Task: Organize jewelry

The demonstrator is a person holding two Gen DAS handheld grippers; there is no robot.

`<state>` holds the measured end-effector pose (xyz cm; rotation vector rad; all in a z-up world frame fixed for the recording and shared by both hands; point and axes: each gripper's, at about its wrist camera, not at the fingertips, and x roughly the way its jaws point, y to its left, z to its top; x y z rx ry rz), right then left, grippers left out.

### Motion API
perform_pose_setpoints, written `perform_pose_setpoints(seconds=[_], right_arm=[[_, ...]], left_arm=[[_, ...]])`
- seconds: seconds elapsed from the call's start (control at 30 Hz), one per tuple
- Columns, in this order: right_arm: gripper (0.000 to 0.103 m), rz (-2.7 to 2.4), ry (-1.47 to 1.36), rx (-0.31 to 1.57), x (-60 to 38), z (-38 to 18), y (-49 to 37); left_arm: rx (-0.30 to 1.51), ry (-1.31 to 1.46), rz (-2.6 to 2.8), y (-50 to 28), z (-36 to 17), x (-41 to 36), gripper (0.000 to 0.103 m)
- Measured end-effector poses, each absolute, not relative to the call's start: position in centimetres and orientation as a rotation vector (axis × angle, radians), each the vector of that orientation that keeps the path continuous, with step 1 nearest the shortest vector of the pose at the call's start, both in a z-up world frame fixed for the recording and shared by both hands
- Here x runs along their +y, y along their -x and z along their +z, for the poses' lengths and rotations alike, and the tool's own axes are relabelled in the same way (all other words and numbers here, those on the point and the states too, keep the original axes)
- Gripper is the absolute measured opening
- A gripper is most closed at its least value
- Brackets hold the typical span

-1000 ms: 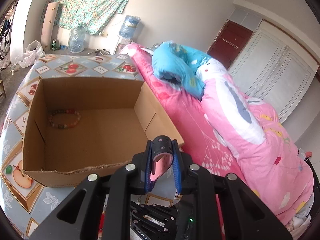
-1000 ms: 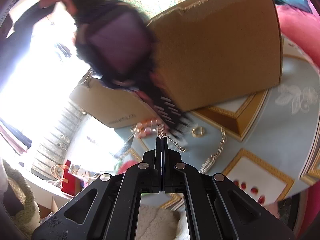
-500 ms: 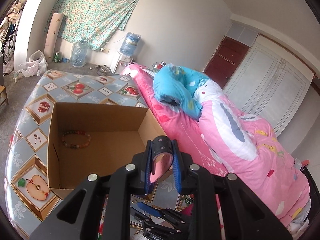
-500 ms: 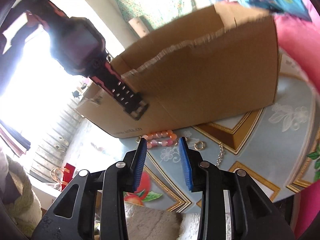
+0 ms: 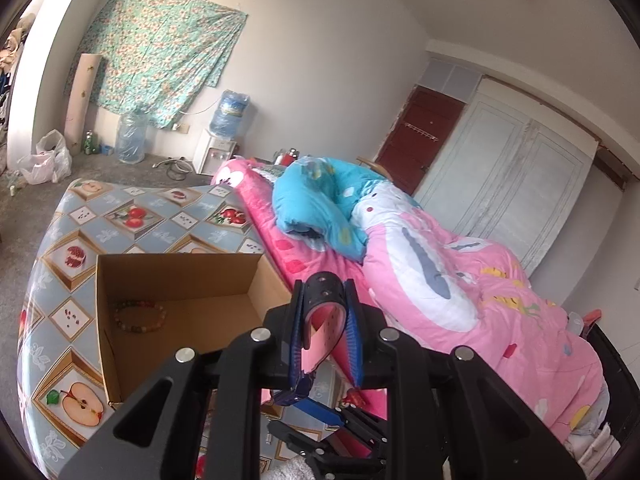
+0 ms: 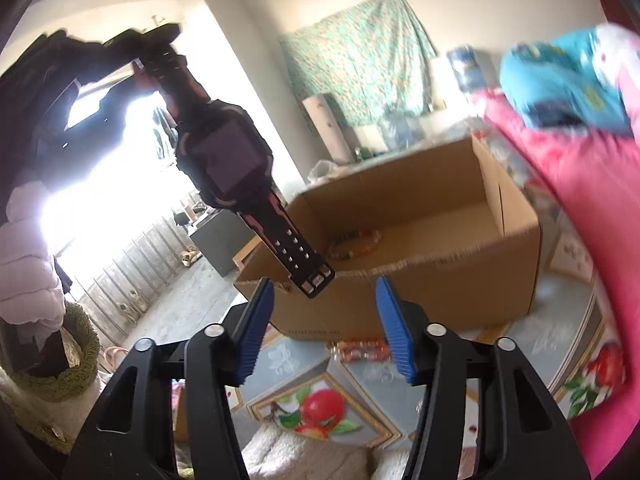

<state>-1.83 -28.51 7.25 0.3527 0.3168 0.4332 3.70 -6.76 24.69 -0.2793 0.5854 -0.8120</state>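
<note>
My left gripper (image 5: 325, 320) is shut on the looped strap of a dark watch (image 5: 322, 292) with a pink inner side, and holds it above the near edge of an open cardboard box (image 5: 176, 276). In the right wrist view the watch (image 6: 228, 160) hangs at the upper left, with its strap end dangling just before my right gripper (image 6: 324, 284). That gripper's jaws are opening and its blue pads touch nothing. A multicoloured bead bracelet (image 5: 139, 316) lies inside the box (image 6: 440, 292). An orange bead bracelet (image 6: 362, 350) lies on the table in front of the box.
The box stands on a table with a fruit-print cloth (image 5: 72, 256). A bed with a pink quilt (image 5: 460, 280) and a blue pillow (image 5: 320, 200) borders the table's right side. A person's pale puffy sleeve (image 6: 28, 260) is at the far left.
Both grippers have risen, so the box now shows from above and the right view sees into it. The right jaws went from shut to wide apart. The left gripper kept its hold on the watch.
</note>
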Motion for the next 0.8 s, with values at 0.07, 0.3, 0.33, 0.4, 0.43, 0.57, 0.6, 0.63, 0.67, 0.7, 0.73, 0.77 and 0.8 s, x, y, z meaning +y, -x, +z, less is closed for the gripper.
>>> perform_pose_setpoints(seconds=[0.07,0.3,0.33,0.4,0.43,0.57,0.6,0.63,0.67,0.7,0.73,0.77,0.8], right_arm=[[0.055,0.432,-0.304,0.288,-27.9,8.2,2.1],[0.039,0.39,-0.181,0.262,-27.2,11.1,0.1],[0.032,0.405,-0.182,0.274,-27.5,11.4,-0.6],[0.025,0.394,-0.182,0.293,-28.1,11.8,-1.6],[0.022,0.391,-0.169,0.298,-28.4,12.0,-2.1],[0.003,0.327,-0.09,0.331,-29.0,12.8,-4.4],[0.003,0.301,-0.057,0.342,-29.2,13.0,-5.3],[0.003,0.273,-0.019,0.355,-29.2,13.1,-6.1],[0.003,0.251,0.022,0.373,-29.3,13.1,-7.2],[0.003,0.242,0.05,0.392,-29.4,13.1,-8.2],[0.003,0.235,0.085,0.422,-29.5,13.1,-9.5],[0.003,0.231,0.118,0.446,-29.4,13.0,-10.5],[0.003,0.22,0.172,0.479,-29.2,12.8,-11.7]], left_arm=[[0.574,0.275,-0.826,-3.4,25.3,-7.0,0.018],[0.531,0.273,-0.839,-3.5,26.9,-6.7,0.018],[0.528,0.275,-0.836,-3.7,26.9,-6.5,0.018],[0.523,0.277,-0.822,-4.4,26.8,-6.2,0.018],[0.521,0.28,-0.815,-4.8,26.7,-6.1,0.018],[0.532,0.278,-0.771,-6.9,25.7,-5.3,0.018],[0.54,0.279,-0.756,-7.7,25.2,-5.2,0.018],[0.544,0.269,-0.73,-8.3,24.8,-5.2,0.018],[0.549,0.251,-0.702,-9.0,24.1,-5.3,0.018],[0.561,0.239,-0.685,-9.7,23.5,-5.2,0.018],[0.589,0.231,-0.668,-10.8,22.4,-5.2,0.018],[0.613,0.227,-0.658,-11.6,21.4,-5.3,0.018],[0.644,0.221,-0.643,-12.5,20.3,-5.3,0.018]])
